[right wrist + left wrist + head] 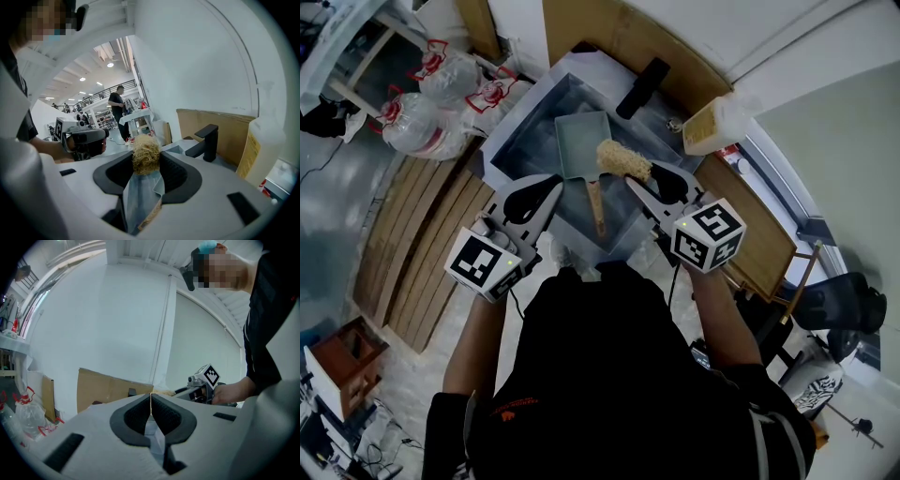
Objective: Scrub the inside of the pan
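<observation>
The pan [581,145] lies flat on the floor of the sink [517,141], a shallow blue-grey rectangle with its wooden handle [596,208] pointing toward the sink's near wall and the person. The right gripper [637,178] is clamped on a pale yellow scrubber [623,159], which it holds over the near right corner of the pan, inside the sink; whether the scrubber touches the pan cannot be told. The left gripper [551,187] has its jaws pressed together with nothing between them, and hangs over the sink's near left edge, just beside the handle. The pan looks like thin, stiff metal, light enough to skate across the smooth sink floor once the scrubber pushes on it, and likely slick if wet. The handle is the sensible place to hold it: it is narrow, rough wood, clear of the pan's walls and close to the idle left gripper, which would have to open first. The scrubber looks soft and fibrous, so it should squash under the jaws and wants a firm pinch near its middle.
</observation>
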{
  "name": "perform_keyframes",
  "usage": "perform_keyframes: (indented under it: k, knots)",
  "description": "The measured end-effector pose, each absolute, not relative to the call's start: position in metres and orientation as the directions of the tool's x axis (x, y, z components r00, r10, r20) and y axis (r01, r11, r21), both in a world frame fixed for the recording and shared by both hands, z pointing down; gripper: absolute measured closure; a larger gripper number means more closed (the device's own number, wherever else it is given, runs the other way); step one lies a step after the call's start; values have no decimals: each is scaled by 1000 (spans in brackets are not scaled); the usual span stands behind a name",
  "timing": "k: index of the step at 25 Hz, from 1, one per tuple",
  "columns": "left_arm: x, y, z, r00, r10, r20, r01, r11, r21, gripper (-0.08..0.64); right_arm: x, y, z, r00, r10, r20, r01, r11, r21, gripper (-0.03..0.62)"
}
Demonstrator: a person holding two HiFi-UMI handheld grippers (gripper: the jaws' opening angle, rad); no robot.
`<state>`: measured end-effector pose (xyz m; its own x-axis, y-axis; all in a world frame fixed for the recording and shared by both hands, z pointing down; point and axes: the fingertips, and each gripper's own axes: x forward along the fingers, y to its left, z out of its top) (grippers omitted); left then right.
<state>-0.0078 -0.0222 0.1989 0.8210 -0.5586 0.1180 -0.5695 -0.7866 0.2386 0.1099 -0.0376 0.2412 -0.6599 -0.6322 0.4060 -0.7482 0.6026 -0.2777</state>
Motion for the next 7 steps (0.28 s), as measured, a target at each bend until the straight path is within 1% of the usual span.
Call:
perform_keyframes:
  k: [7]
  knots:
    - [-6, -23, 200, 820, -560, 117, -570, -786, 239, 537, 111, -38, 242, -661, -630, 408, -747, 605, -275, 419]
